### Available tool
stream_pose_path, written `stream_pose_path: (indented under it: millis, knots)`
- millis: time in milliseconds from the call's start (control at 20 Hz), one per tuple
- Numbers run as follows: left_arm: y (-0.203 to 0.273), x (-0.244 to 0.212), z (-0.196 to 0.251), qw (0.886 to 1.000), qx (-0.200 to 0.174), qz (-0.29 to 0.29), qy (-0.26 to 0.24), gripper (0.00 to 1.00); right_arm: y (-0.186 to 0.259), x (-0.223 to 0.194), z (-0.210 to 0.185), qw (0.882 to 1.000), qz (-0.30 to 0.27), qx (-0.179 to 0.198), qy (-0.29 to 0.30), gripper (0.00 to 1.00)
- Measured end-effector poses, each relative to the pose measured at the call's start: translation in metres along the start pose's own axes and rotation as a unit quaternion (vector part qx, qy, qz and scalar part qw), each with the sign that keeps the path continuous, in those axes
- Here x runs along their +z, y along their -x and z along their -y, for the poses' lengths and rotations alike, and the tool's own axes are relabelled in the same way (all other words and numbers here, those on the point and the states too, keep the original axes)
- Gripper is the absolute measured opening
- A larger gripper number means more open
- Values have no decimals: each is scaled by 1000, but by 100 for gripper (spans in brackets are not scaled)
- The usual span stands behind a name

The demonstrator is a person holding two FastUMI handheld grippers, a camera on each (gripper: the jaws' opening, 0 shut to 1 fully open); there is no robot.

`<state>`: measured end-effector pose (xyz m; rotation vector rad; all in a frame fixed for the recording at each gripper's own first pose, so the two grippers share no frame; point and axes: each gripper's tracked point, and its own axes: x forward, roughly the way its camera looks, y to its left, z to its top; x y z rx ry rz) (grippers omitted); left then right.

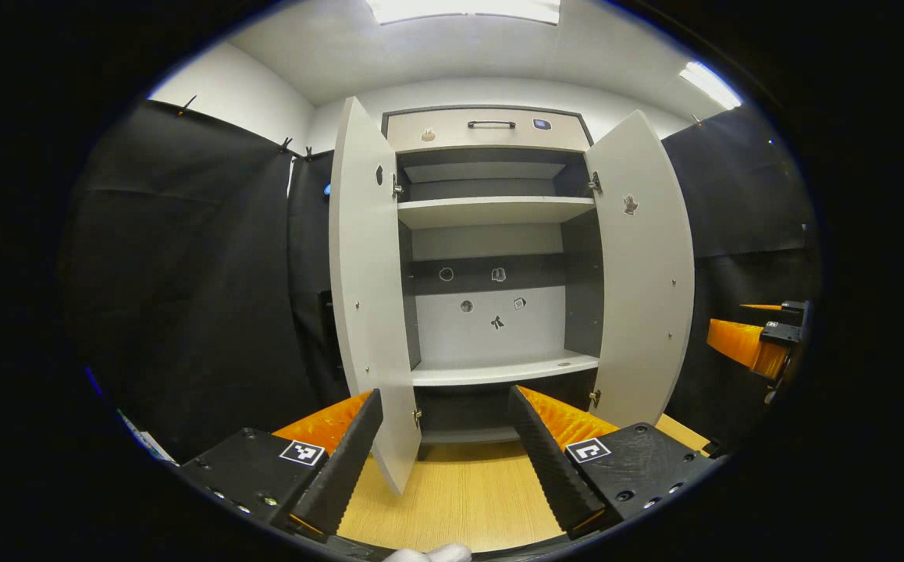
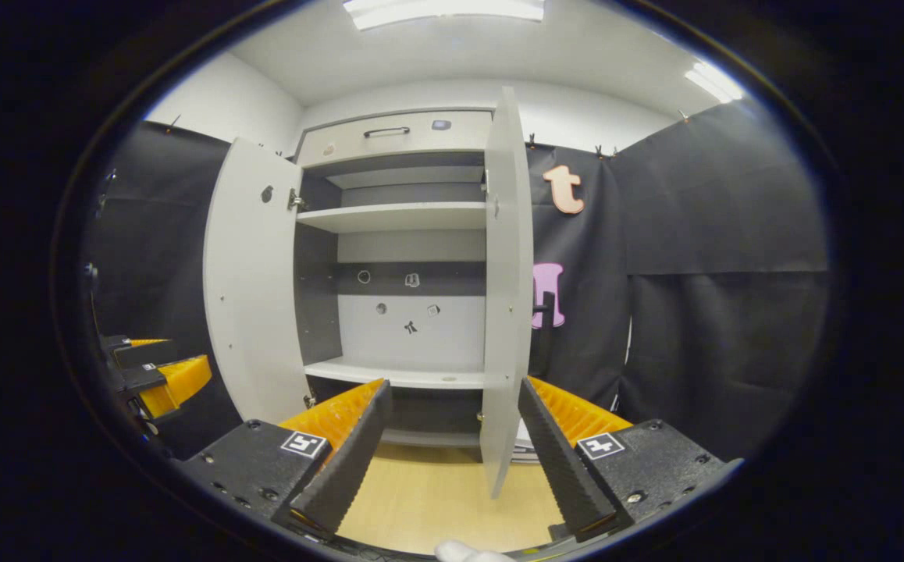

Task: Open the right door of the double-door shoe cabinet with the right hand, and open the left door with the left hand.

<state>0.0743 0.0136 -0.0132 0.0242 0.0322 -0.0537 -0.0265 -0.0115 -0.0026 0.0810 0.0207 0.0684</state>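
Shoe cabinet [image 1: 491, 129]: flat matte doors swung open, smooth bare shelves; both ridged-fingered grippers [image 1: 446, 441] [image 2: 452, 437] spread wide, empty.

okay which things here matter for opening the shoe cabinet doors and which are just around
Job: left door, right door, both swung open; left gripper and right gripper, both open.

Around: top drawer, shelves, stickers on the back panel, wooden floor.
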Motion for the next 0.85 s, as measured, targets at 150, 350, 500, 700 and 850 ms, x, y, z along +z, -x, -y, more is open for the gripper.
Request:
stream_pose_path:
  millis: [150, 350, 500, 700, 850]
  knots:
    - [-1, 3, -4, 1000, -3, 1, 4, 96, 1, 1, -5, 1000, 2, 3, 3, 100]
    - [-2, 1, -16, 1000, 3, -2, 5, 96, 2, 1, -13, 1000, 5, 4, 2, 100]
    - [0, 1, -21, 1000, 5, 0, 5, 96, 1, 0, -18, 1000, 6, 5, 4, 100]
    - [0, 0, -26, 1000, 3, 0, 2, 96, 0, -2, -27, 1000, 4, 8, 1, 100]
    - [-1, -1, -30, 1000, 2, 2, 1, 96, -2, -2, -33, 1000, 6, 10, 3, 100]
